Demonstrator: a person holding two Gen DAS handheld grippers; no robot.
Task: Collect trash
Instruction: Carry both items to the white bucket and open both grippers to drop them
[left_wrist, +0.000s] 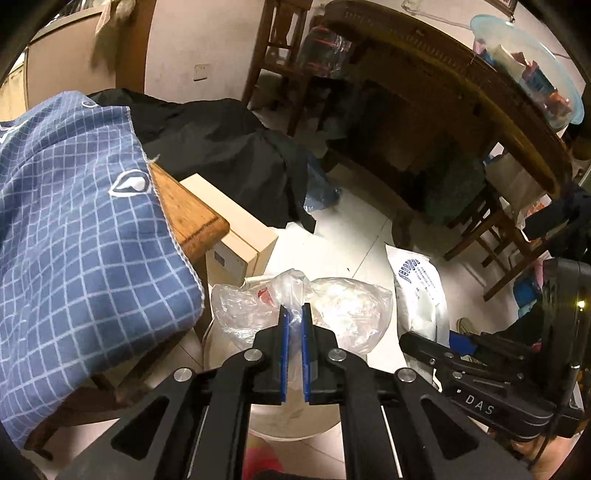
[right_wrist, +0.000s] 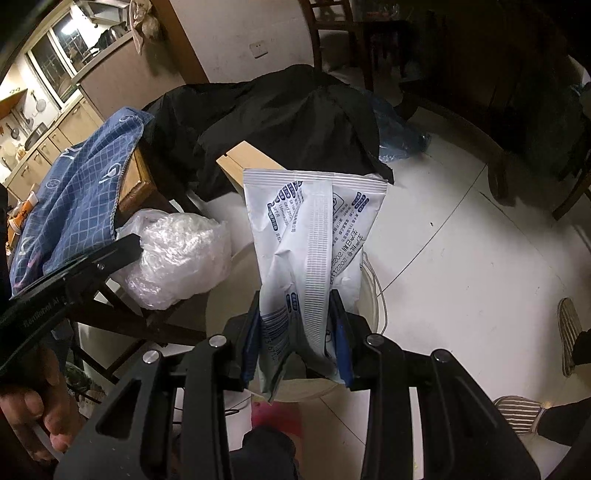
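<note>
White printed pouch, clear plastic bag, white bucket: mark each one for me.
White printed pouch (right_wrist: 314, 251), right wrist view: its ribbed centre seam.
Clear plastic bag (left_wrist: 347, 306), left wrist view: its crumpled right bulge.
White bucket (right_wrist: 371, 295), right wrist view: its right rim.

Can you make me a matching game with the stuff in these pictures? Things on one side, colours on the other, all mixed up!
Things:
1. crinkly bag in the left gripper
2. packet in the right gripper
3. checked cloth
4. jacket

Colours:
A. black
B. see-through
C. blue with white lines
D. white with blue print

Pairs: 1-B, 2-D, 3-C, 4-A
</note>
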